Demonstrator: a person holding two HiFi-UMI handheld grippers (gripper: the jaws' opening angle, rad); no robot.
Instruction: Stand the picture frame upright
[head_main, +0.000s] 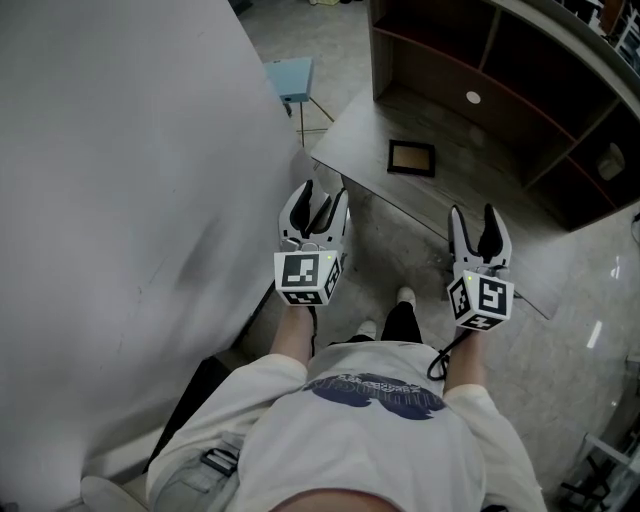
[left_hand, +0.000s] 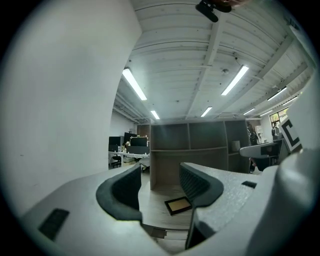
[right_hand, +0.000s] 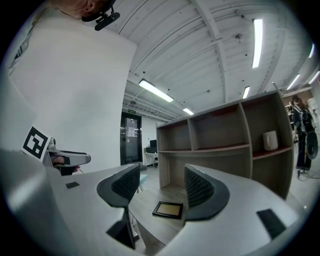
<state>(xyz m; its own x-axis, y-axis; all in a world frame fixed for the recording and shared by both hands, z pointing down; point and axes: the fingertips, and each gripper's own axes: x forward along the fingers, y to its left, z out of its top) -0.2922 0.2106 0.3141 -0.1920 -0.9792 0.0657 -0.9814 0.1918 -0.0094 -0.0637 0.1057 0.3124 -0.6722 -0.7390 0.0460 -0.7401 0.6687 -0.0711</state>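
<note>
A small dark picture frame (head_main: 411, 158) with a tan centre lies flat on the wooden desk top (head_main: 470, 190), in front of the shelf unit. It also shows flat in the left gripper view (left_hand: 178, 205) and in the right gripper view (right_hand: 168, 210). My left gripper (head_main: 321, 206) hangs open in front of the desk's near edge, well short of the frame. My right gripper (head_main: 478, 228) is open too, over the desk's near edge, to the right of the frame. Both hold nothing.
A dark wooden shelf unit (head_main: 500, 90) stands on the back of the desk, with a white cup (head_main: 612, 160) in a right-hand compartment. A large white wall panel (head_main: 120, 200) rises close on my left. A small blue table (head_main: 288, 78) stands beyond the desk's left corner.
</note>
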